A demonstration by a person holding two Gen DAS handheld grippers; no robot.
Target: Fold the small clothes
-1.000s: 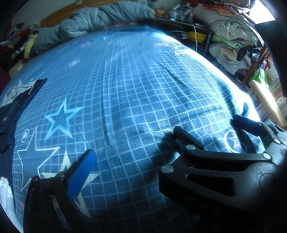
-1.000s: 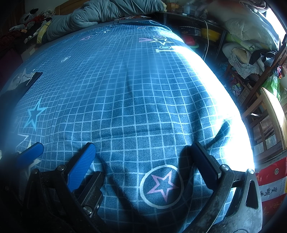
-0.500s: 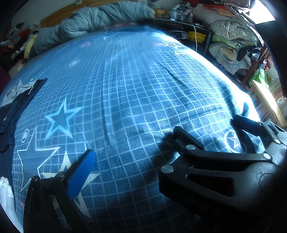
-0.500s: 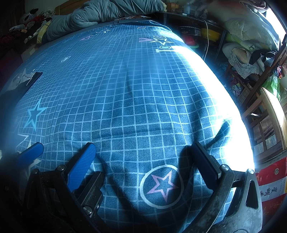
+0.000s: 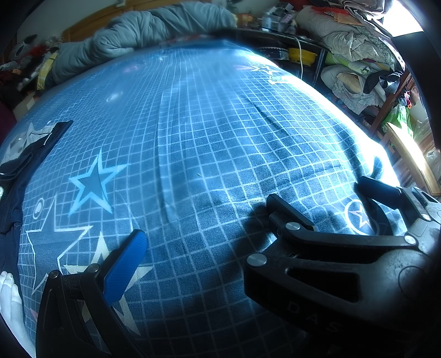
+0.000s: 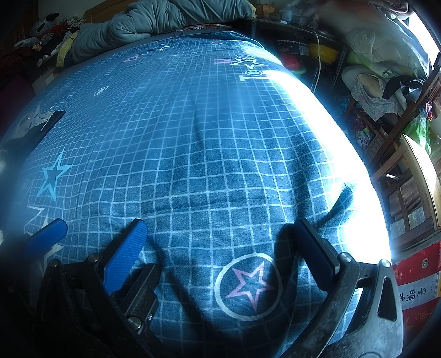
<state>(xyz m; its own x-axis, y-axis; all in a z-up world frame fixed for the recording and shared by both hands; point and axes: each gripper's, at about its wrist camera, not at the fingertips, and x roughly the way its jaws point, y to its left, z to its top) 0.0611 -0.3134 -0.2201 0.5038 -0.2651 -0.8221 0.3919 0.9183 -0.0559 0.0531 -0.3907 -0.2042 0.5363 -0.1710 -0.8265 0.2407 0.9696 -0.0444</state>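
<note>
Jaws of both the left gripper point(image 5: 204, 217) and right gripper point(image 6: 220, 236) stood apart and empty over the bed point(image 6: 209, 143); the dark garment point(image 5: 30, 154) lay well left, probably awaiting pickup.

Blue grid-and-star bedsheet point(image 6: 209, 143) — sunlit right edge, grey duvet point(image 6: 154, 19) beyond, cluttered wooden shelves point(image 6: 391, 129).

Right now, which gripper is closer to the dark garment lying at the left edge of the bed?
Left. The left gripper hovers open over the bedsheet, with the dark garment off to its left. The right gripper, also open, sits further right, beyond the left one.
</note>
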